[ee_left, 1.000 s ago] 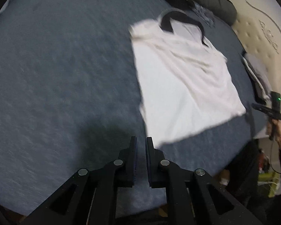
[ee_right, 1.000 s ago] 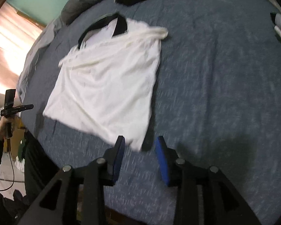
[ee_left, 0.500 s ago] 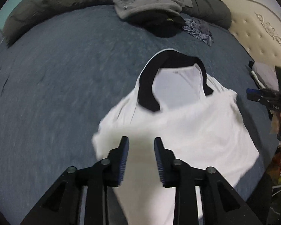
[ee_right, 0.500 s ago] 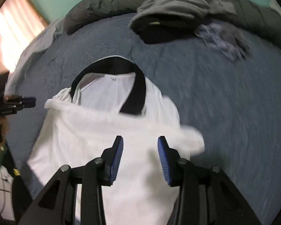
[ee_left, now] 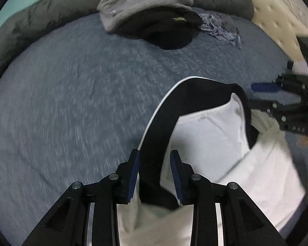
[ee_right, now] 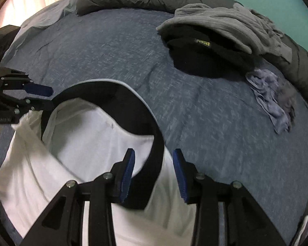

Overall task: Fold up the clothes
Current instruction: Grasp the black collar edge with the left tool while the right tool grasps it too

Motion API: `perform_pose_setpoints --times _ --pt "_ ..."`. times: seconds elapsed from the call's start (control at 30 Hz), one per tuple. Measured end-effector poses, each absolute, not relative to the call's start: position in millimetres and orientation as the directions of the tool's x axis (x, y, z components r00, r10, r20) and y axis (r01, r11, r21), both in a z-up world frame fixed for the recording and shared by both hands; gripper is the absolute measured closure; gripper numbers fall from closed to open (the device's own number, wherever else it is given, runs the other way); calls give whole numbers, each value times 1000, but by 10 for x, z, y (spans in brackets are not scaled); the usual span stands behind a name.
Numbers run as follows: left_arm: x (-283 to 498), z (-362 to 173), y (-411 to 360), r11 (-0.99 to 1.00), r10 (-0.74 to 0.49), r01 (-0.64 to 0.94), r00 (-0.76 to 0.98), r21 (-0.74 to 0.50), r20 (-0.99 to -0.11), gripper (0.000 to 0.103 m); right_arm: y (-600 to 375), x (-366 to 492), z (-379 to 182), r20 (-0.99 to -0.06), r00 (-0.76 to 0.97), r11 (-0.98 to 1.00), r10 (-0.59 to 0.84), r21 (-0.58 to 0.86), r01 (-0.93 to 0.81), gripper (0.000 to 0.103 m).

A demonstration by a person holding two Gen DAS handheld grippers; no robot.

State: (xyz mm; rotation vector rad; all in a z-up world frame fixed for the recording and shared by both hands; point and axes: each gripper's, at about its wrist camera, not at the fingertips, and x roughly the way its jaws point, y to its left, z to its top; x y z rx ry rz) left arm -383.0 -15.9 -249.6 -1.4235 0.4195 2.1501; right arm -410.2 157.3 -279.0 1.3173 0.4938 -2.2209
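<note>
White shirt lies on the bed, lower right of frame; its black collar runs between both half-open, empty claws: left claw, right claw.

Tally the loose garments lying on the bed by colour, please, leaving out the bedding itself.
White shirt with black collar band: 1
Grey fleece garment: 1
Black garment with yellow label: 1
Crumpled blue-grey cloth: 1
Total: 4

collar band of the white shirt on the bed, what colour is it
Black, on the white shirt's collar band; clearest in the right wrist view.
</note>
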Motion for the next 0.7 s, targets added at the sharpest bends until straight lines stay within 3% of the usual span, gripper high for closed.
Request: perform_pose_setpoints --times 0.33,0.4,0.43,0.53,0.57,0.7 --pt "-3816 -2657 139 -749 183 -651 -380 122 -907 70 1408 -4318 -2966 -884 -404 -795 -235 -65 603 65" --pt "-3802 -2695 163 -732 173 -665 -391 147 -904 70 1390 -4341 -2995 -883 -404 -789 -239 -66 610 76" --pt "-3804 -2711 171 -726 171 -671 -392 154 -904 71 1390 -4336 -3009 -886 -396 -783 -242 -63 618 87" --pt "-3808 -2739 159 -710 179 -688 -384 151 -906 83 1476 -4319 -3001 -884 -381 -784 -272 -26 620 99" --pt "-3812 -2746 148 -706 181 -692 -381 150 -907 88 1513 -4317 -2989 -882 -377 -785 -281 -14 619 99" --pt "-3875 -2715 -52 -734 245 -677 -331 49 -911 92 1674 -4304 -2935 -876 -376 -790 -303 10 613 100"
